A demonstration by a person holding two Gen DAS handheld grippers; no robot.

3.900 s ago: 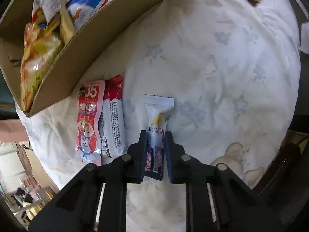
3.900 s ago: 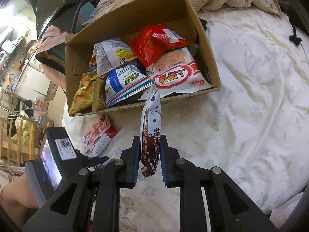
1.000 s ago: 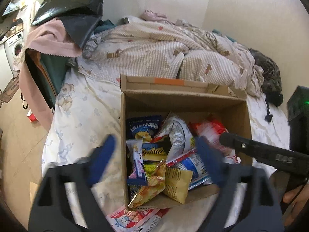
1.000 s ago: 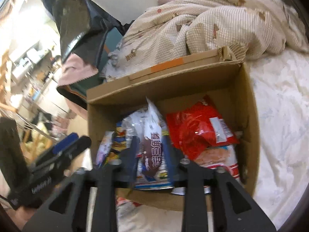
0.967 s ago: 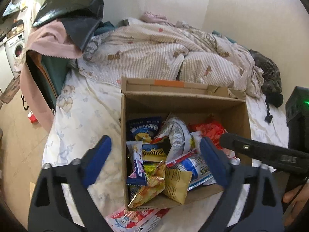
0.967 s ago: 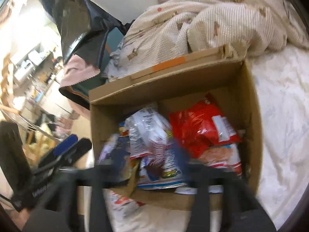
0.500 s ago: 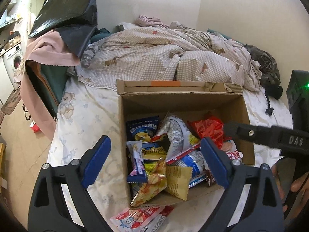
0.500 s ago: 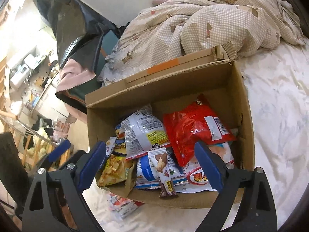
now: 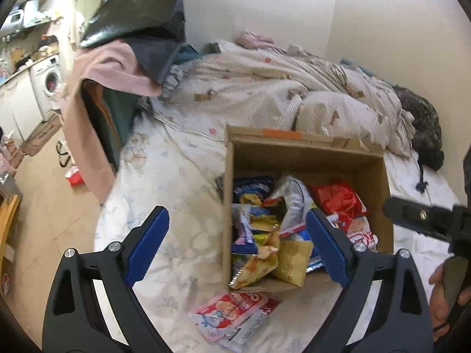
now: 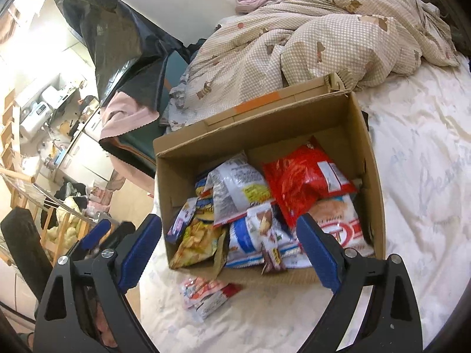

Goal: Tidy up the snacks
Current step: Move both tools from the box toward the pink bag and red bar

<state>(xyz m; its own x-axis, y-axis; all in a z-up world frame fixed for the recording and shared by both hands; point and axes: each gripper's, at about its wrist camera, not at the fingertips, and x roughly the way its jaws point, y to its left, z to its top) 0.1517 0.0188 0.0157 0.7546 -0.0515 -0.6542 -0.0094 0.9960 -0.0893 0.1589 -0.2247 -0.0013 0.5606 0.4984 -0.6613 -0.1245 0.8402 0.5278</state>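
An open cardboard box (image 9: 303,158) (image 10: 259,135) sits on the bed, filled with several snack bags. A brown-and-white snack stick (image 10: 269,235) lies on top near the box's front wall. A red bag (image 10: 303,176) (image 9: 338,200) lies at the right. Two red-and-white packets (image 9: 232,313) (image 10: 206,292) lie on the sheet in front of the box. My left gripper (image 9: 238,245) is wide open and empty above the box's left front. My right gripper (image 10: 229,248) is wide open and empty above the box's front.
A crumpled checked duvet (image 9: 294,100) (image 10: 309,44) lies behind the box. A black bag and pink cloth (image 9: 123,50) hang at the bed's left edge. Floor and a washing machine (image 9: 50,79) are at the far left. The floral sheet (image 10: 426,176) spreads to the right.
Both grippers opened and let their snack sticks fall into the box. Both have since pulled back, and the left view has swung left.
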